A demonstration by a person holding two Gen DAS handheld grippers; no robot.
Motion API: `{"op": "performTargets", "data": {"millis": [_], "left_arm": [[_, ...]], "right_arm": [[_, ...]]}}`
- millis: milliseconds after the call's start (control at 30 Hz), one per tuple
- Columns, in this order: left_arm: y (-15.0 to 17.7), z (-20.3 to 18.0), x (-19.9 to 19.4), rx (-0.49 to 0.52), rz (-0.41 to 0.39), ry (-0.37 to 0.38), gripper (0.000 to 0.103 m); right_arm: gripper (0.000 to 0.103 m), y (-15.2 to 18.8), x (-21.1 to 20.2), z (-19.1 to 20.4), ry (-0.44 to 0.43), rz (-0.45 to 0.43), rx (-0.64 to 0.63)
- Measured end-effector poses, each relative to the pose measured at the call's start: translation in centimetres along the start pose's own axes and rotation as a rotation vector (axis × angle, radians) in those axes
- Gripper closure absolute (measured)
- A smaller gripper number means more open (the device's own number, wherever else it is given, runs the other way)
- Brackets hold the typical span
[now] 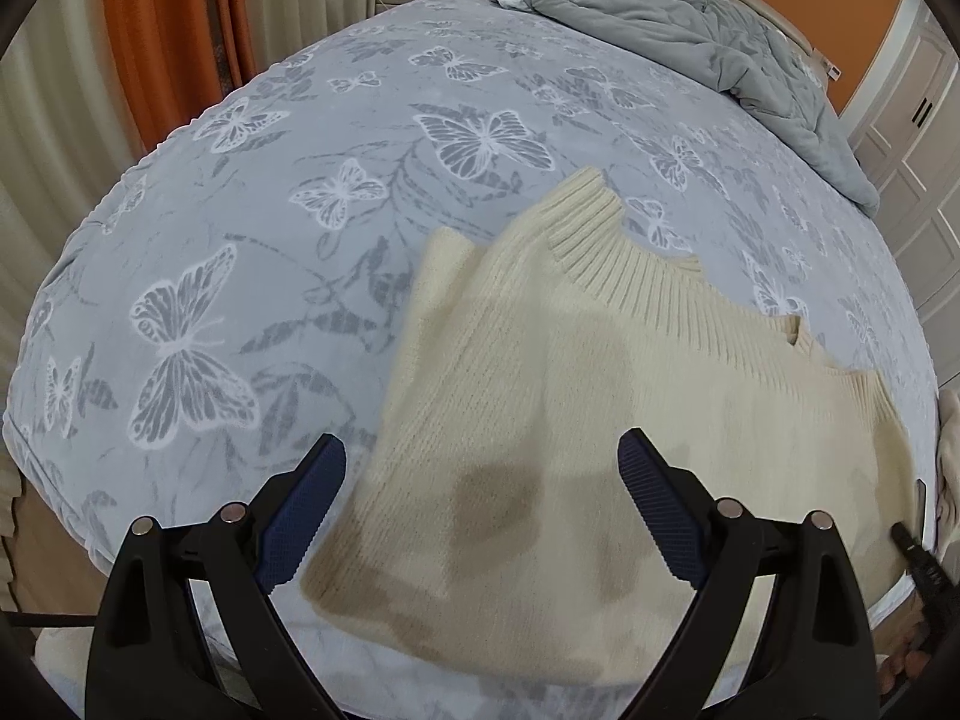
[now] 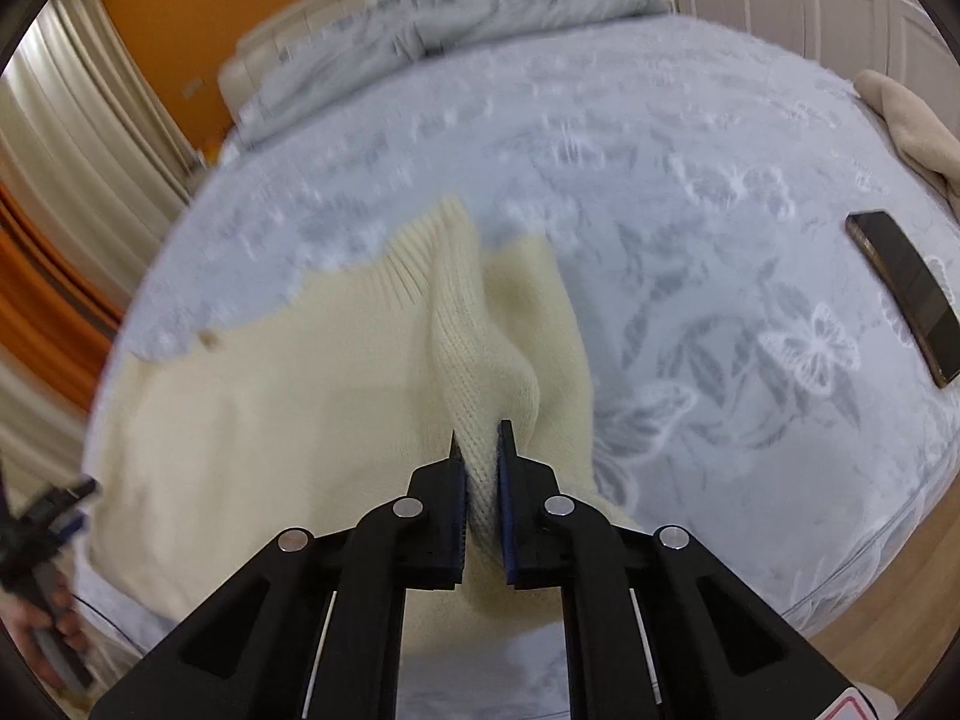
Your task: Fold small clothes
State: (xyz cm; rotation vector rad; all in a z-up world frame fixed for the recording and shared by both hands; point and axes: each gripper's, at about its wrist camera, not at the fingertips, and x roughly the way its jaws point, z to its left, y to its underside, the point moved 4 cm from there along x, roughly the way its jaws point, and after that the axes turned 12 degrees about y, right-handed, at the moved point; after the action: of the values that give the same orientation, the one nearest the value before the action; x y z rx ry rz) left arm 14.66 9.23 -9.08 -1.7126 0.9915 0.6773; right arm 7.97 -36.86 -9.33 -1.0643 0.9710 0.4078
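A cream knit sweater [image 1: 540, 396] lies on the butterfly-print bed cover [image 1: 252, 252], ribbed collar toward the far side. My left gripper [image 1: 480, 468] is open above the sweater's near part and holds nothing. In the right wrist view my right gripper [image 2: 480, 438] is shut on a raised fold of the same sweater [image 2: 480, 360], lifting it off the cover [image 2: 720, 210]. The rest of the sweater spreads to the left. The left gripper [image 2: 54, 516] shows at the far left edge there.
A dark phone [image 2: 906, 294] lies on the bed at the right. A grey quilt [image 1: 708, 42] is heaped at the head of the bed. A beige cloth [image 2: 912, 126] lies at the bed's right edge. Orange curtains [image 1: 174, 30] hang at the left.
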Motion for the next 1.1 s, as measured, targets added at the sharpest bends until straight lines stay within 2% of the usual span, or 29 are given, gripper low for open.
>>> {"op": "performTargets", "data": {"millis": [67, 100, 167, 200, 300, 367, 467, 500, 533, 567, 600, 700, 833, 867, 900, 933, 1000, 1100], "left_arm": [[0.1, -0.1, -0.3, 0.007, -0.005, -0.001, 0.013], [0.2, -0.1, -0.4, 0.012, -0.006, -0.004, 0.013], [0.6, -0.2, -0.4, 0.029, -0.002, -0.017, 0.013], [0.8, -0.2, -0.3, 0.034, 0.004, -0.024, 0.013], [1.4, -0.2, -0.2, 0.036, 0.019, -0.030, 0.013], [1.7, 0.0, -0.3, 0.033, 0.019, -0.030, 0.013], [1.9, 0.2, -0.4, 0.032, 0.022, -0.031, 0.013], [2.0, 0.3, -0.3, 0.031, 0.024, -0.034, 0.013], [2.0, 0.4, -0.3, 0.028, 0.026, -0.033, 0.013], [2.1, 0.5, -0.2, 0.024, 0.028, -0.031, 0.013], [2.2, 0.6, -0.1, 0.020, 0.031, -0.030, 0.013], [2.3, 0.9, 0.2, 0.017, 0.040, -0.027, 0.013], [3.0, 1.8, 0.6, -0.020, 0.073, 0.001, 0.013], [3.2, 2.1, 0.8, -0.035, 0.084, 0.006, 0.013], [3.6, 2.7, 1.1, -0.055, 0.098, 0.007, 0.013], [3.7, 3.1, 1.3, -0.064, 0.103, 0.002, 0.013], [4.0, 3.9, 1.6, -0.084, 0.108, -0.001, 0.013], [4.2, 4.6, 2.2, -0.124, 0.118, 0.026, 0.011]], "right_arm": [[0.095, 0.0, -0.6, -0.2, 0.004, -0.010, 0.007], [0.095, 0.2, 0.0, -0.5, 0.025, 0.013, 0.000], [0.095, 1.6, 3.0, -1.4, 0.077, 0.134, -0.009], [0.095, 2.1, 3.9, -1.9, 0.074, 0.165, 0.017], [0.093, 1.4, 2.6, -1.8, 0.054, 0.128, 0.045], [0.088, 0.9, 1.2, -1.3, 0.070, 0.090, 0.039], [0.087, -0.4, -1.2, -0.3, 0.092, -0.009, 0.024], [0.084, -1.0, -1.5, 0.2, 0.092, -0.028, 0.010], [0.069, -1.8, -1.4, 1.0, 0.086, -0.034, -0.015], [0.054, -2.7, -0.8, 1.8, 0.088, -0.031, -0.043], [0.050, -3.6, 0.0, 2.5, 0.095, -0.027, -0.069], [0.050, -5.6, 3.4, 4.3, 0.111, -0.007, -0.130], [0.049, -6.7, 9.2, 4.0, 0.141, 0.125, -0.083], [0.066, -6.6, 9.9, 4.1, 0.148, 0.145, -0.081], [0.090, -6.6, 10.3, 4.3, 0.148, 0.163, -0.092], [0.096, -7.0, 10.0, 4.8, 0.129, 0.162, -0.107], [0.097, -8.3, 7.0, 5.4, 0.057, 0.062, -0.100], [0.098, -9.7, 4.2, 4.4, 0.021, -0.050, -0.058]]}}
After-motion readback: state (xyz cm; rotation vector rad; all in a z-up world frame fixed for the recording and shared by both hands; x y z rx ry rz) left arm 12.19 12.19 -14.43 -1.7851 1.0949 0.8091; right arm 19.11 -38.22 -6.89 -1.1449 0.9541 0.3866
